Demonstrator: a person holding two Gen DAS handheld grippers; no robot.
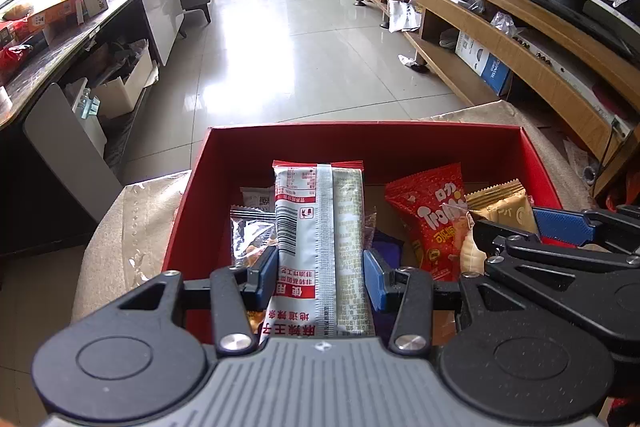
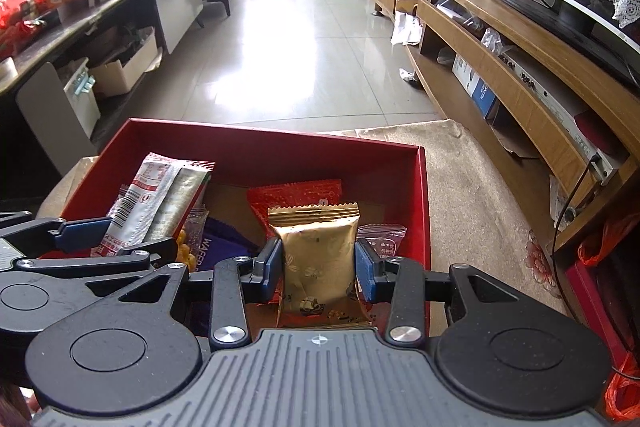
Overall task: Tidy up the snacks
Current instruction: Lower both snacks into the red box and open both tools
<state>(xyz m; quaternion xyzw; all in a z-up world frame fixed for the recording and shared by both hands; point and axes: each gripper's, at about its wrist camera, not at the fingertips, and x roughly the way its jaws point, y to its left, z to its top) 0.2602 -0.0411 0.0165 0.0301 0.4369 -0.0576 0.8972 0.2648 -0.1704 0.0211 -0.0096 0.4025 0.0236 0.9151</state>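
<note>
1. Left tongs [image 1: 320, 267] are clamped on a long silver-and-red spicy-strip packet [image 1: 316, 227], pinched across its middle above the red box [image 1: 360, 135]. It looks light, floppy and slick; a mid-body hold seems right.
2. Right tongs [image 2: 318, 267] are clamped on a gold pastry packet [image 2: 318, 251], puffy and probably crushable, so gentle pressure suits it.
3. Inside the box: a red Tromi snack bag [image 1: 434, 223], a foil sachet [image 1: 250, 231], a purple wafer pack [image 2: 224, 247], and a small clear bag [image 2: 380, 237].
4. The box sits on a beige-covered tabletop [image 2: 472, 187].
</note>
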